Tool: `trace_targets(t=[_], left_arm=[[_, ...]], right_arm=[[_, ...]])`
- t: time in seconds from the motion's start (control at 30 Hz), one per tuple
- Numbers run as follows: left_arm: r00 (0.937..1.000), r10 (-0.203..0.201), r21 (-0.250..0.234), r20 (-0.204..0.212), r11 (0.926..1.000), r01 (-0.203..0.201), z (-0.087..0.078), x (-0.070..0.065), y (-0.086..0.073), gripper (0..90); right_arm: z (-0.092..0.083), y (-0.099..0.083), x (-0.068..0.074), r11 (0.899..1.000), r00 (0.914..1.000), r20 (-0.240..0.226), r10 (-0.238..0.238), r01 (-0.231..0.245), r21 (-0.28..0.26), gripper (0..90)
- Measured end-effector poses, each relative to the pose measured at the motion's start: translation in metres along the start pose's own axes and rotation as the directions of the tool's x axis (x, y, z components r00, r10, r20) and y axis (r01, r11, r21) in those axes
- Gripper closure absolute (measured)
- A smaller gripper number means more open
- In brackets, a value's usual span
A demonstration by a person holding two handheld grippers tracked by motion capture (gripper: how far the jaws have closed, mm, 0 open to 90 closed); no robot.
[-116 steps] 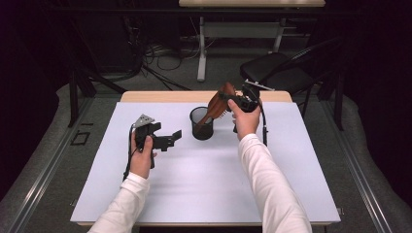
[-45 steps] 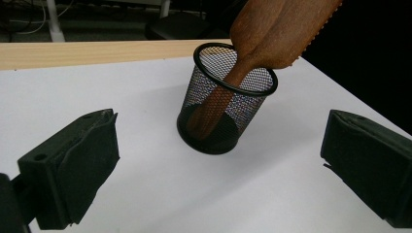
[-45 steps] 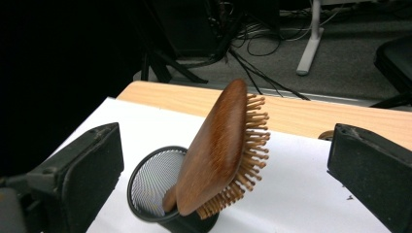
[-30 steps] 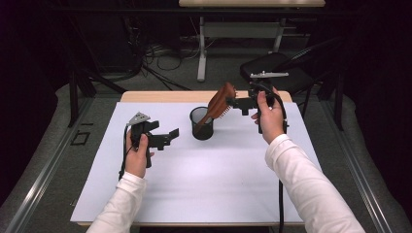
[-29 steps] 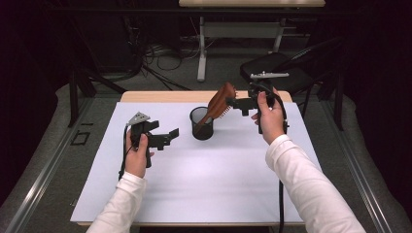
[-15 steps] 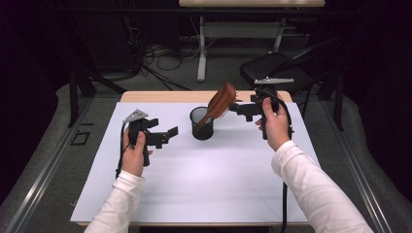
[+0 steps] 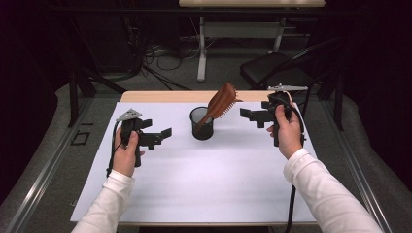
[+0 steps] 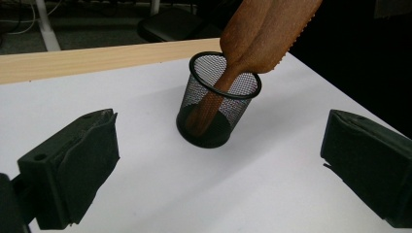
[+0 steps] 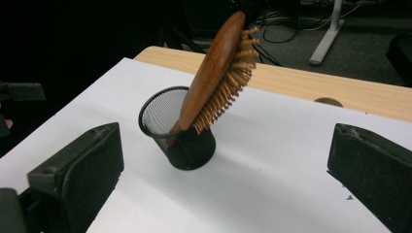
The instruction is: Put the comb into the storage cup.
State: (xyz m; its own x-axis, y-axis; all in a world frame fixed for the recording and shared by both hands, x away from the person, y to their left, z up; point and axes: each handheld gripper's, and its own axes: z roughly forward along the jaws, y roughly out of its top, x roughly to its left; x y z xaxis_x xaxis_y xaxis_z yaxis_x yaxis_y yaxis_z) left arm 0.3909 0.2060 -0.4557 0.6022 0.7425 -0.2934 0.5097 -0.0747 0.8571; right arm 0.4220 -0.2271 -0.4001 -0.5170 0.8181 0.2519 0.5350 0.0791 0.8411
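A black mesh cup [image 7: 201, 124] stands near the back middle of the white table sheet. A brown wooden hairbrush [image 7: 219, 103] rests in it handle down, its head leaning up and to the right over the rim. The cup [image 8: 216, 109] and brush [image 8: 257, 36] show in the left gripper view, the cup [image 9: 180, 131] and bristled brush head [image 9: 218, 68] in the right gripper view. My left gripper [image 7: 165, 136] hovers open to the left of the cup. To the right of the brush my right gripper [image 7: 245, 115] stands open, apart from it. Nothing is between either pair of jaws.
The white sheet [image 7: 204, 184] covers most of a wooden table [image 7: 160, 96] whose back edge shows as a bare strip. Behind the table are a dark chair [image 7: 272, 73], cables on the floor and a white desk leg [image 7: 201, 48].
My right gripper has let go of the brush and drawn back to the right; the brush now leans in the cup by itself. The left gripper has barely moved.
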Motion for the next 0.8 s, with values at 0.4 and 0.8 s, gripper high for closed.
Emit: trace_targets(t=[0.4, 0.8], left_arm=[[0.9997, -0.012, -0.008, -0.02, 0.9999, 0.012, -0.036, 0.015, -0.019, 0.6], [0.9989, -0.004, -0.023, -0.046, 0.9997, 0.003, -0.062, 0.018, -0.049, 0.6]], right_arm=[[-0.02, -0.031, -0.008, 1.0, 0.9998, -0.007, 0.016, -0.016, -0.004, 0.0], [-0.036, -0.074, -0.013, 0.999, 0.9997, 0.007, 0.024, -0.024, -0.023, 0.0]])
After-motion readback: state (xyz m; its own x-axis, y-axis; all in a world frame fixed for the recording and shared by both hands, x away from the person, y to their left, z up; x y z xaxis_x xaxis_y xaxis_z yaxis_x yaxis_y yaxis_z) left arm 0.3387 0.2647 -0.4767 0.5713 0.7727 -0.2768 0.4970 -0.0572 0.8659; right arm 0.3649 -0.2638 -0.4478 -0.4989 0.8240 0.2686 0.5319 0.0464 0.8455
